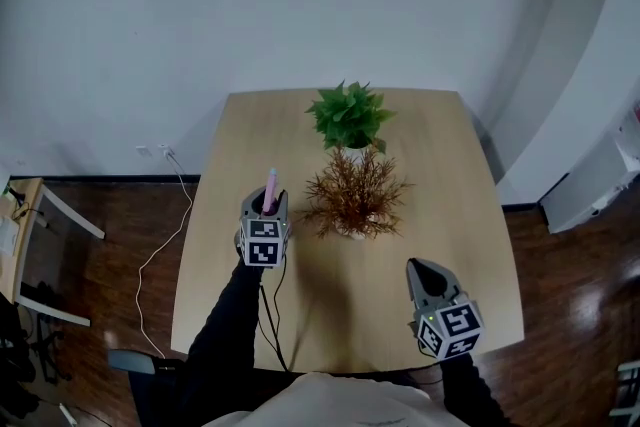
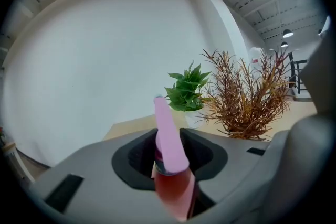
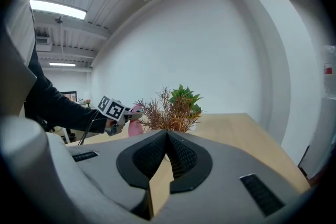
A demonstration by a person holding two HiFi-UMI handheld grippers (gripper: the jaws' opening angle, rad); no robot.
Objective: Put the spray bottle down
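Head view showed the left tongs (image 1: 268, 207) gripping the bottle (image 1: 270, 185) over the table (image 1: 440, 165), just left of the brown plant (image 1: 355, 195). Left gripper view had its jaws pressed on the bottle's sides, nozzle up. Right gripper view showed the right tongs (image 3: 165, 135) closed, empty.

dim overhead light, fisheye-warped gripper views

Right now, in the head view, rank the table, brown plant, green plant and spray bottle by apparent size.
1. Table
2. Brown plant
3. Green plant, somewhat smaller
4. Spray bottle, only its pink top showing above the left gripper
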